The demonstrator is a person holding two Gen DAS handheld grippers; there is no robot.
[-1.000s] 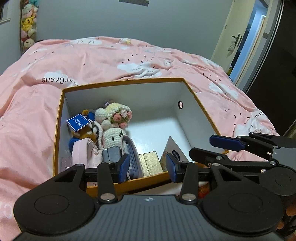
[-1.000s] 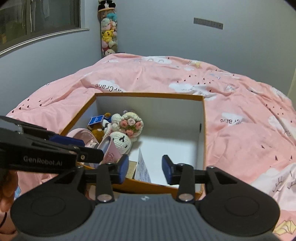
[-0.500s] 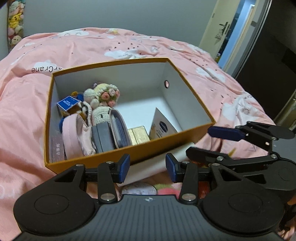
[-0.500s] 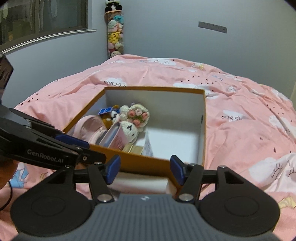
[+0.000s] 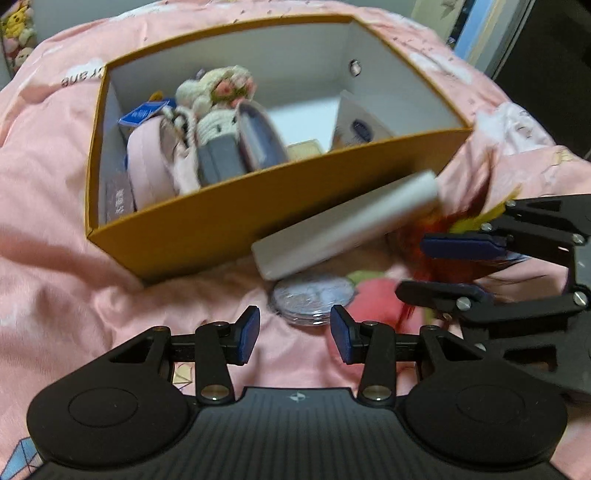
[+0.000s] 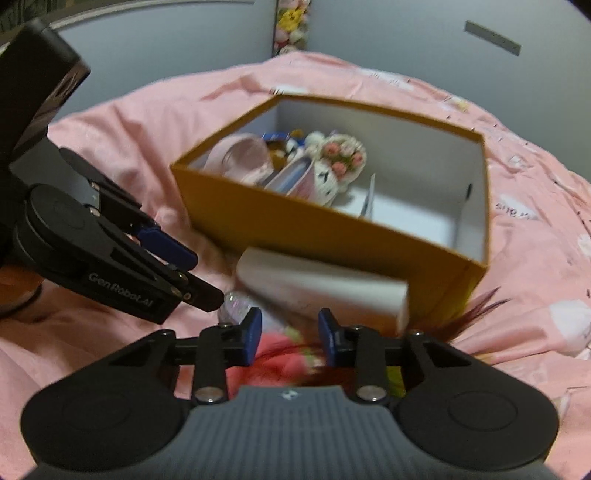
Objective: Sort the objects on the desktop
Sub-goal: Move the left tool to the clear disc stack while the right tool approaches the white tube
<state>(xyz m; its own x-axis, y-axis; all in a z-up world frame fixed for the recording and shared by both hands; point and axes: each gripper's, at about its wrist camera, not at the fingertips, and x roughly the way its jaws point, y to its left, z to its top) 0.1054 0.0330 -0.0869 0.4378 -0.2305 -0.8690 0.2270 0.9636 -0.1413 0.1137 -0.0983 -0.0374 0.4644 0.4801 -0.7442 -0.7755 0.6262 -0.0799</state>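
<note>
An orange box sits on the pink bedspread and holds a crocheted doll, a pink pouch and other small items. A white box leans against its front wall. Below that lie a round silver tin and a red and pink feathered toy. My left gripper hangs open just short of the tin. My right gripper is over the feathered toy; its jaws are closing with the toy's pink part between them. Whether the pads press on it is blurred.
The orange box stands directly ahead of both grippers. In the right wrist view my left gripper is close on the left. Rumpled bedspread surrounds everything. A doorway lies at the far right, a wall behind.
Both grippers have sunk and tipped down from over the orange box to the items in front of it. The right jaws widened, then narrowed over the feathered toy.
</note>
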